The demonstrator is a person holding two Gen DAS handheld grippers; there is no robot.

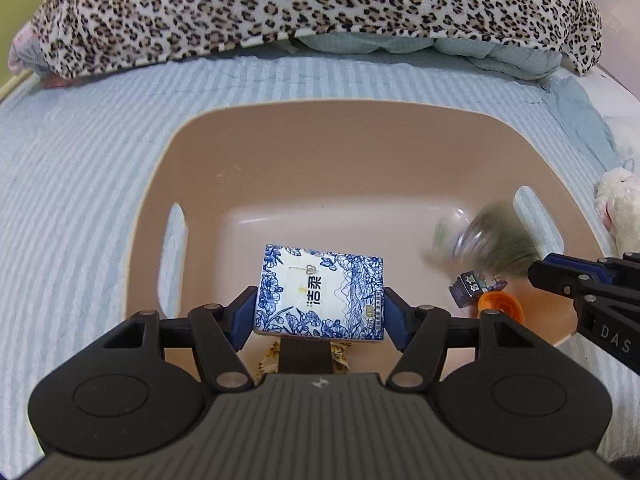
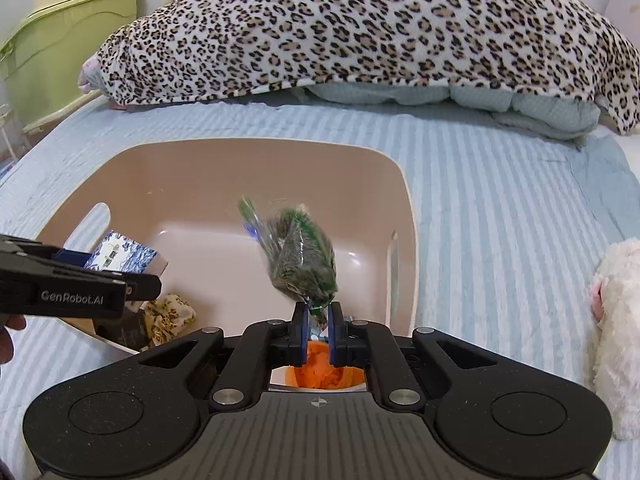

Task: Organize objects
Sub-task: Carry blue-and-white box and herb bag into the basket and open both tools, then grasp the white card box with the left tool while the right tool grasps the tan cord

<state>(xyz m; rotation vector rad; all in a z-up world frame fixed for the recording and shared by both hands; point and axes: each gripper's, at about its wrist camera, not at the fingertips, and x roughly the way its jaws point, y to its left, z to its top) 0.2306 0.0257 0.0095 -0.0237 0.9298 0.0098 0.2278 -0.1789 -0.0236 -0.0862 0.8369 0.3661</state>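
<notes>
Left gripper (image 1: 320, 312): clamped across tissue pack (image 1: 320, 294), long axis 3-to-9 o'clock.
Right gripper (image 2: 319, 320): pinching green packet (image 2: 302, 254), pointing 12 o'clock.
Basin (image 1: 360, 152): directly beneath both.

The place was a bedroom in a home; the work went on upon a bed with a light blue striped sheet (image 2: 500, 184); a leopard-print blanket (image 2: 360, 28) lay heaped at the far end over a pale green quilt (image 2: 520, 108); a white plush toy (image 2: 616, 320) rested at the right edge; a green plastic storage box (image 2: 60, 40) stood beside the bed; a beige plastic basin (image 1: 320, 152) sat on the sheet.
</notes>
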